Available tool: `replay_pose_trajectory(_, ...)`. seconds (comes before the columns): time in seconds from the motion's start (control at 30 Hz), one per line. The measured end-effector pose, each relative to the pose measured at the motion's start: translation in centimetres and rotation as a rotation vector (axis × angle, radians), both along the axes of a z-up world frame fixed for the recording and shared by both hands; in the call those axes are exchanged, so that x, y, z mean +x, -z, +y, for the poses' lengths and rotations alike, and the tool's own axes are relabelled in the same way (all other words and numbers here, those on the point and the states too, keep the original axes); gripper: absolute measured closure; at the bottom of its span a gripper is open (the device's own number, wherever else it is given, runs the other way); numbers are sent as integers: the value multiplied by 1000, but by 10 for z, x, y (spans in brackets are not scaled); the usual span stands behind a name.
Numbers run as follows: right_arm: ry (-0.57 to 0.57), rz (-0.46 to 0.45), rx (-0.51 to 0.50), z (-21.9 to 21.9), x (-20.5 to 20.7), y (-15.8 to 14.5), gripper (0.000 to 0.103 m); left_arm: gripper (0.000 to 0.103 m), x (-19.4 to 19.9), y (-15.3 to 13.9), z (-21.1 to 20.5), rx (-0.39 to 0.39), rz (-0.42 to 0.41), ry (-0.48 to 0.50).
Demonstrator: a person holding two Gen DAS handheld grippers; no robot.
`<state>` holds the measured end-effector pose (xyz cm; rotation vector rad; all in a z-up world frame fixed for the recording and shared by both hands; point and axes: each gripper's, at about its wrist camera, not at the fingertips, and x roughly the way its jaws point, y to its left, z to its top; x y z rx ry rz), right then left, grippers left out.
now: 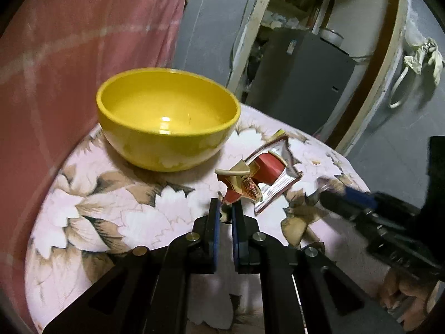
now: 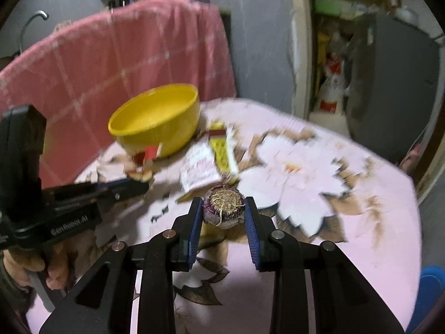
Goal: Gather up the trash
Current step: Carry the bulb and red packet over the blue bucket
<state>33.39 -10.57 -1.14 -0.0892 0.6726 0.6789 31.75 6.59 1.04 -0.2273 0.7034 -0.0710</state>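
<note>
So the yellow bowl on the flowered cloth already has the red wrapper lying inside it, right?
Not quite. The yellow bowl does stand on the flowered cloth, but the left wrist view shows it empty. The red wrapper is outside it, pinched at the tips of the left hand-held gripper.
</note>
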Motion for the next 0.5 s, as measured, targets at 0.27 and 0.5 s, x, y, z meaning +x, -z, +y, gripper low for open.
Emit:
replay_pose_trajectory(0.27, 75, -280, 108, -37, -48, -42, 76, 97, -40, -40, -26, 7, -204, 27)
replay_pose_trajectory(0.5, 186, -409, 161, -79, -81, -72, 76, 97, -69, -77, -61, 28, -372, 98)
